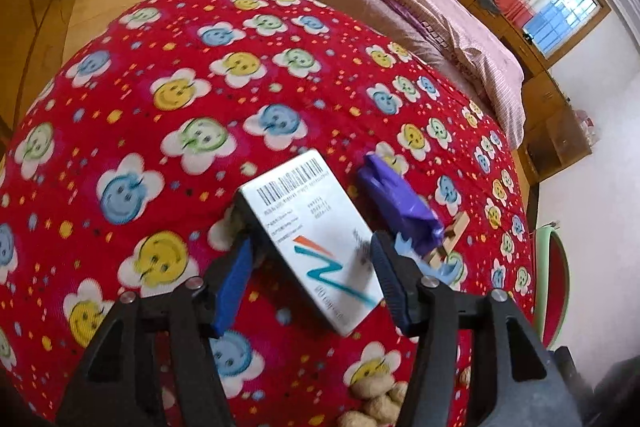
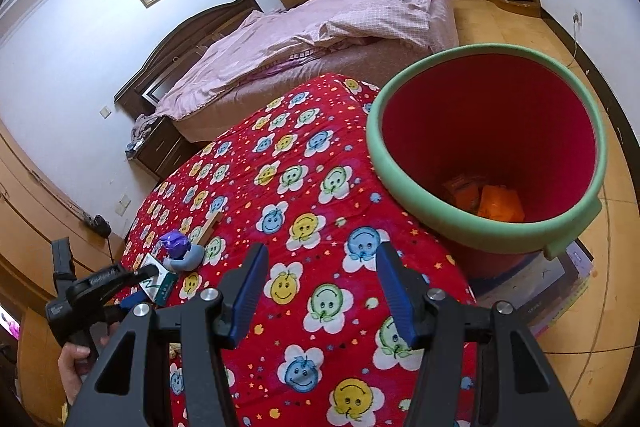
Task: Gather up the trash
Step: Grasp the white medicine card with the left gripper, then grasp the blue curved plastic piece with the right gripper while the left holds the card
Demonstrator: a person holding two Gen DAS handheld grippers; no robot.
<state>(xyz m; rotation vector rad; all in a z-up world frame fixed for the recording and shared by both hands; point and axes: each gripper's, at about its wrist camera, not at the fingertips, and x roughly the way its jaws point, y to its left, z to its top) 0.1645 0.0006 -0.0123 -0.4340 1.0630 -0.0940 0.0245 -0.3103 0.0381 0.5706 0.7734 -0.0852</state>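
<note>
– Looking along the left gripper (image 1: 310, 241) first: what is sitting between its fingers?

– A white box (image 1: 304, 227) with barcodes and a teal zigzag is lying there on the red flowered cloth (image 1: 160, 47). The fingers are standing apart around it. The right one is overlapping the box's edge, while red cloth is showing between the left one and the box, so nothing is being squeezed.

– And beyond the tips?

– Just past the right fingertip a purple wrapper (image 1: 396, 203) is lying crumpled, with a wooden block (image 1: 452, 235) resting beside it, further right. Peanuts (image 1: 380, 403) are lying under the gripper's body, near its base. The bin (image 1: 554, 267) is peeking in far out to the right.

– Now the other camera?

– The right gripper (image 2: 320, 287) is hanging over the cloth with its fingers spread wide and gripping nothing. The bin is standing ahead and to the right of its tips, beside the cloth's edge, its green rim showing clearly, and orange wrappers (image 2: 500, 207) are lying at its bottom.

– Is the box showing here too?

– Yes, far to the left, between the other gripper's fingers, which a hand (image 2: 74, 359) is holding. The purple wrapper is lying just beyond it.
</note>
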